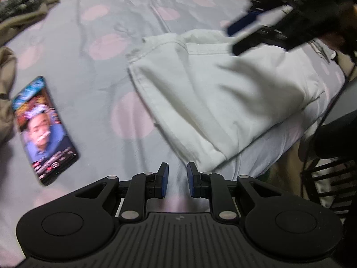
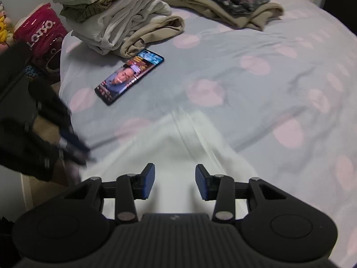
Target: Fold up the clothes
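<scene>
Two hand-held grippers hang over a bed [image 2: 256, 51] with a pale grey sheet dotted in pink. In the left wrist view the left hand-held gripper [image 1: 177, 179] has its blue pads a narrow gap apart with nothing between them, so it is released, poised just above the sheet at the near corner of a folded white garment [image 1: 223, 93]. That garment lies flat on the bed toward 1 o'clock from the left hand-held gripper. The right hand-held gripper [image 2: 175, 182] is also released, its pads spread wide, directly over the same white garment in its own view; from the left wrist it shows as a dark blur at 2 o'clock. A phone [image 2: 129, 79] with a lit screen lies on the sheet at 10 o'clock in both views. Beyond it, at 11 o'clock in the right wrist view, sits a pile of clothes [image 2: 116, 20]; tan and dark patterned clothing [image 2: 225, 2] lies at 12 o'clock.
</scene>
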{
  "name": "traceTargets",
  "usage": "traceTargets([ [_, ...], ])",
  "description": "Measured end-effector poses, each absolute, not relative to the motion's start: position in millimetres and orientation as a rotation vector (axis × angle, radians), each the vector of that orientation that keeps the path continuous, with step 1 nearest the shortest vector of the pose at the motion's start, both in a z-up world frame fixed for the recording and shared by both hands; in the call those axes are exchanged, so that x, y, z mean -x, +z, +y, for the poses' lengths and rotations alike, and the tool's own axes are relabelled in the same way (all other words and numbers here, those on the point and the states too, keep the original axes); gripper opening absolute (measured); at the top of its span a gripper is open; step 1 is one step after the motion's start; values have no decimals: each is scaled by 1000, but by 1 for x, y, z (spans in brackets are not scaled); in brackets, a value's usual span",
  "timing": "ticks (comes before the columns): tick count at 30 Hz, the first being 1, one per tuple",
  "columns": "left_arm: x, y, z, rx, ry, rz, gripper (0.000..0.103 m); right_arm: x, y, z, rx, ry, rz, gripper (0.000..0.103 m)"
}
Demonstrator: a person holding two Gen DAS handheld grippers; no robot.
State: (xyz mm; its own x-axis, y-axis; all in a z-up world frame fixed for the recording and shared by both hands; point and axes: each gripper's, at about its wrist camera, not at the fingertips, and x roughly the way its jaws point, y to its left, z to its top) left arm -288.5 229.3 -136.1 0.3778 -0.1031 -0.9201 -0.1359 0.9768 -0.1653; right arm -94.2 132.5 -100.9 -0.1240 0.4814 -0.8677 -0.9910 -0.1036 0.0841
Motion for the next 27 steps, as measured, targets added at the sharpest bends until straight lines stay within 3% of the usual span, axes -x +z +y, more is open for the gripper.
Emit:
traceTargets([
  [9, 292, -139, 173, 2, 84, 1123, 22, 88, -91, 21, 802, 1425, 880, 44],
  [16, 287, -150, 167, 46, 109, 1117, 22, 87, -102, -27, 873, 1393, 884, 44],
  [19, 285, -159, 172, 104, 102, 1117, 6, 87, -107, -47, 905, 1378, 886, 44],
  [24, 285, -155, 185, 199, 98, 1114, 5, 86, -116, -81, 959, 1352, 889, 44],
  [27, 284, -154, 187, 218, 94, 1119, 5, 54, -115, -110, 841, 1236, 982, 44],
])
